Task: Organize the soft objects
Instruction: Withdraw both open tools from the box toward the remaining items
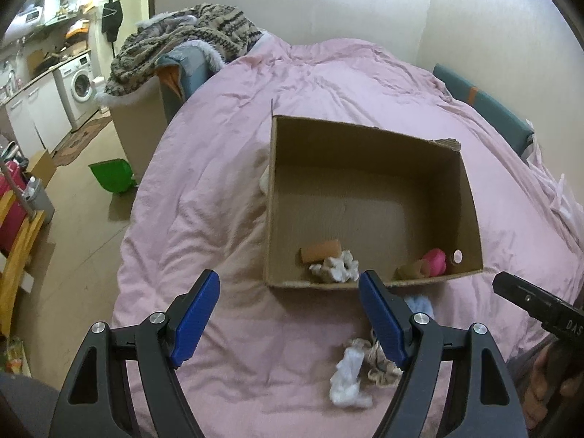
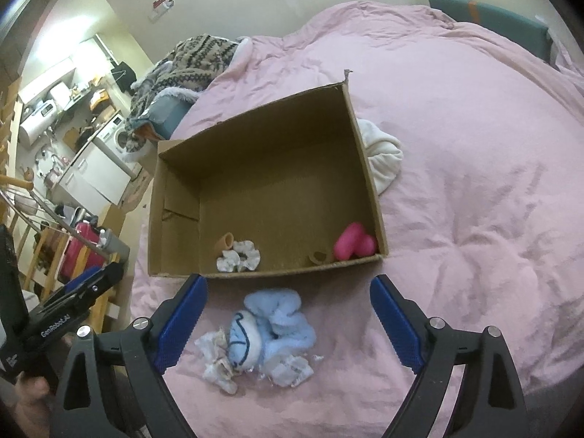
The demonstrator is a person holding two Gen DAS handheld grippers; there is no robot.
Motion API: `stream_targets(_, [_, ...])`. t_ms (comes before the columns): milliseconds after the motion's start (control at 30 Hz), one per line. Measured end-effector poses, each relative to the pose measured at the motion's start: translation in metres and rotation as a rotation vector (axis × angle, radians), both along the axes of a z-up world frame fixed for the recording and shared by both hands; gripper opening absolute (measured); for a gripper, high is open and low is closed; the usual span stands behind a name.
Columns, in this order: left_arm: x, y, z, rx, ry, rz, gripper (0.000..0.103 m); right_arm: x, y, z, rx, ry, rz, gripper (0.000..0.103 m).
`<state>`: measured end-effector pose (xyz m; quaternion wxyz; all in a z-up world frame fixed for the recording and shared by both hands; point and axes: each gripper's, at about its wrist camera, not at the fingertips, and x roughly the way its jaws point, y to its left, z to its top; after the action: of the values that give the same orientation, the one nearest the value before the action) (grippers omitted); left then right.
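An open cardboard box (image 1: 365,153) (image 2: 255,135) sits on the pink bed cover. Inside lie an orange roll (image 1: 321,250) (image 2: 224,242), a white scrunchie (image 1: 335,266) (image 2: 239,255), a tan piece (image 1: 410,269) (image 2: 318,257) and a pink soft toy (image 1: 434,261) (image 2: 354,242). In front of the box lie a light blue plush (image 2: 273,328) (image 1: 419,304) and crumpled white cloths (image 2: 215,359) (image 1: 350,376). My left gripper (image 1: 290,306) is open above the cover, near the box's front wall. My right gripper (image 2: 288,314) is open, over the blue plush.
A white rolled cloth (image 2: 381,157) lies against the box's outer side. A patterned blanket (image 1: 189,40) is heaped at the bed's far corner. The floor to the left holds a green dustpan (image 1: 111,175), a washing machine (image 1: 78,87) and a red suitcase (image 2: 80,252).
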<state>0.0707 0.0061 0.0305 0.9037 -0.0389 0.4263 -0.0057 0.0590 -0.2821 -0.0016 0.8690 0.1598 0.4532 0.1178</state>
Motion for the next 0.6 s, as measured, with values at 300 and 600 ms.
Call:
stream_targets(300, [-0.011, -0.001, -0.013, 0.002, 0.064, 0.018, 0.076, -0.008, -0.015, -0.017, 0.09, 0.107, -0.05, 0.096])
stream_targets(600, [-0.001, 0.004, -0.028, -0.026, 0.136, 0.051, 0.076, 0.006, -0.011, -0.06, 0.209, 0.309, -0.052, 0.096])
